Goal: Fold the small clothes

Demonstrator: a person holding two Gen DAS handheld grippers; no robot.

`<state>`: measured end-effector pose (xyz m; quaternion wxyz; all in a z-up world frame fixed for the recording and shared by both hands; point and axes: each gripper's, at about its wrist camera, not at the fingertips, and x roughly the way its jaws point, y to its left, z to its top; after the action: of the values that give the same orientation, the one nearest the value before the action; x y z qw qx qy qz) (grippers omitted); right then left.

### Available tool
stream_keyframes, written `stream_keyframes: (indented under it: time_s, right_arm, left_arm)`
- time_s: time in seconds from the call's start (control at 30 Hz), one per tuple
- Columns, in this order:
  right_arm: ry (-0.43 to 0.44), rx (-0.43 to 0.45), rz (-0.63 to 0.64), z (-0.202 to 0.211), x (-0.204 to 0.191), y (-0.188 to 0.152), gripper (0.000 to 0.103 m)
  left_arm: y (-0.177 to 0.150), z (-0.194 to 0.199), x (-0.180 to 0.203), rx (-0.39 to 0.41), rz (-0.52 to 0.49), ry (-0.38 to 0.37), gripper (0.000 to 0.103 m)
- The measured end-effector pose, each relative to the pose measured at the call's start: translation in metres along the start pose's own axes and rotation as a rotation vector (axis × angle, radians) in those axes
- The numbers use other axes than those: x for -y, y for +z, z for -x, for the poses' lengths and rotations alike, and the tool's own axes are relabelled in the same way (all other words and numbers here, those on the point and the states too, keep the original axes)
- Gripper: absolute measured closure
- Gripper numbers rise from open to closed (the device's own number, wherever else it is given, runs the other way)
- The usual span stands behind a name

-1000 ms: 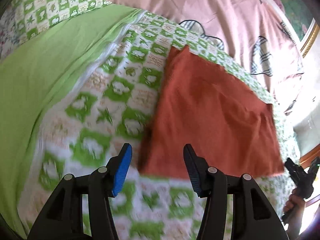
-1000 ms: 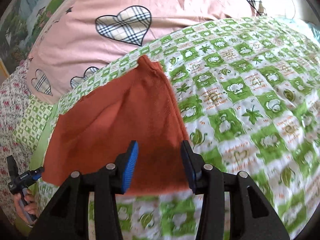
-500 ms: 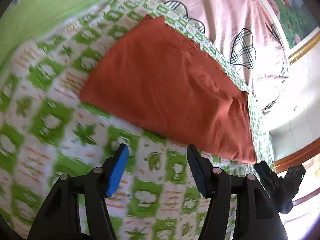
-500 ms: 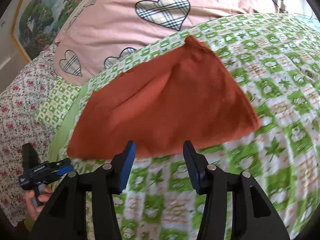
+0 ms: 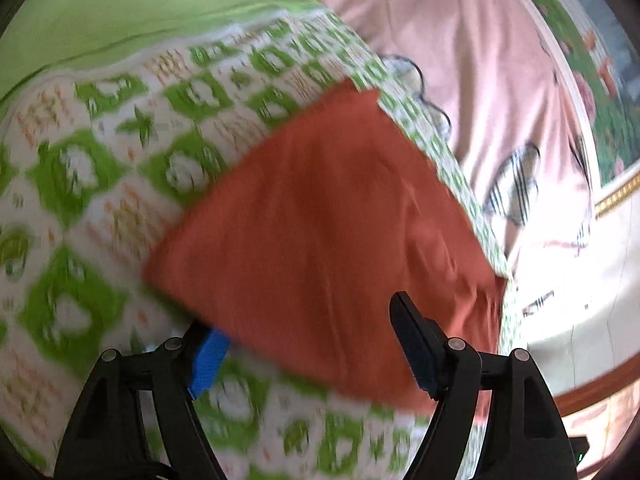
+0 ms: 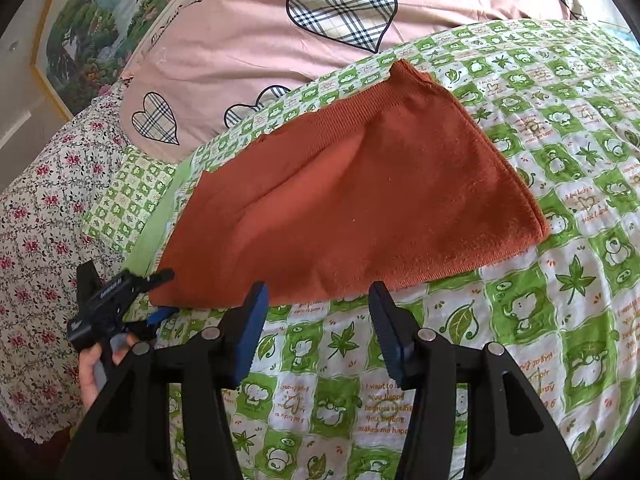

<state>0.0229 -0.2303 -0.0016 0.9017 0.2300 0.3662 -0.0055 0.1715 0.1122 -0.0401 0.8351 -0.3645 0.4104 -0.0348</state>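
A rust-orange knitted garment (image 6: 360, 208) lies flat on the green-and-white patterned bedspread (image 6: 540, 320). In the left wrist view the same garment (image 5: 328, 216) fills the middle, blurred. My left gripper (image 5: 300, 316) is at its near corner with its jaws opening; the blue-padded finger (image 5: 208, 356) sits low under the cloth's edge and the other finger (image 5: 416, 344) above it, neither pressing. The right wrist view shows that left gripper (image 6: 154, 296) held by a hand (image 6: 90, 372) at the garment's left corner. My right gripper (image 6: 318, 300) stands open just short of the near hem, holding nothing.
A pink duvet with plaid hearts (image 6: 320, 52) lies behind the garment. A floral sheet (image 6: 44, 216) and a plain green cloth (image 5: 132, 12) lie to the left. A framed landscape painting (image 6: 92, 28) hangs behind. The bed's wooden edge (image 5: 592, 392) shows at right.
My left gripper swung in and down to the garment's corner, rolled, and spread its jaws wider. My right gripper slid off the cloth and now sits before the hem.
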Motion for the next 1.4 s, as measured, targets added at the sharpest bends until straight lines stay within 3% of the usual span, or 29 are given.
stream_keyframes:
  time_s: [0.07, 0.17, 0.23, 0.3, 0.37, 0.5, 0.6, 0.73, 0.93, 1.07, 1.27, 1.33, 1.37, 1.4]
  right_arm:
    - [0.007, -0.003, -0.001, -0.003, 0.002, 0.003, 0.049]
    - [0.013, 0.000, -0.001, -0.008, 0.004, 0.009, 0.049]
    - [0.018, 0.004, 0.002, -0.012, 0.005, 0.014, 0.049]
    - [0.029, 0.010, 0.006, -0.015, 0.008, 0.023, 0.049]
    - [0.037, 0.010, 0.008, -0.018, 0.012, 0.031, 0.049]
    - [0.046, 0.011, 0.008, -0.020, 0.023, 0.050, 0.049]
    - [0.063, 0.006, -0.010, -0.021, 0.034, 0.064, 0.049]
    - [0.122, -0.006, -0.057, -0.025, 0.048, 0.082, 0.049]
    - [0.186, -0.089, -0.071, -0.058, 0.050, 0.104, 0.041]
    - [0.236, -0.153, -0.052, -0.099, 0.035, 0.119, 0.029]
    - [0.242, -0.235, 0.011, -0.160, -0.001, 0.138, 0.028]
    - [0.214, -0.253, 0.056, -0.173, -0.012, 0.141, 0.039]
    - [0.208, -0.260, 0.076, -0.175, -0.015, 0.142, 0.064]
    - [0.201, -0.260, 0.098, -0.173, -0.020, 0.145, 0.081]
  left_arm:
    - [0.009, -0.004, -0.001, 0.019, -0.002, 0.019, 0.026]
    - [0.015, -0.007, 0.003, 0.052, -0.027, 0.070, 0.042]
    - [0.018, -0.011, 0.009, 0.039, -0.075, 0.073, 0.080]
    - [0.018, -0.011, 0.021, 0.034, -0.125, 0.073, 0.092]
    - [0.015, -0.006, 0.039, 0.049, -0.201, 0.103, 0.093]
    - [0.000, 0.010, 0.096, 0.084, -0.375, 0.050, 0.094]
    - [-0.027, 0.008, 0.146, 0.076, -0.539, 0.028, 0.094]
    - [-0.079, -0.019, 0.193, 0.041, -0.737, 0.054, 0.094]
    - [-0.133, -0.065, 0.197, -0.028, -0.903, 0.135, 0.093]
    - [-0.139, -0.065, 0.192, -0.019, -0.941, 0.144, 0.091]
    - [-0.145, -0.061, 0.198, -0.011, -0.985, 0.150, 0.090]
    - [-0.146, -0.059, 0.200, -0.010, -1.005, 0.153, 0.092]
    - [-0.146, -0.057, 0.201, -0.007, -1.013, 0.152, 0.092]
    - [-0.145, -0.053, 0.205, -0.006, -1.023, 0.148, 0.093]
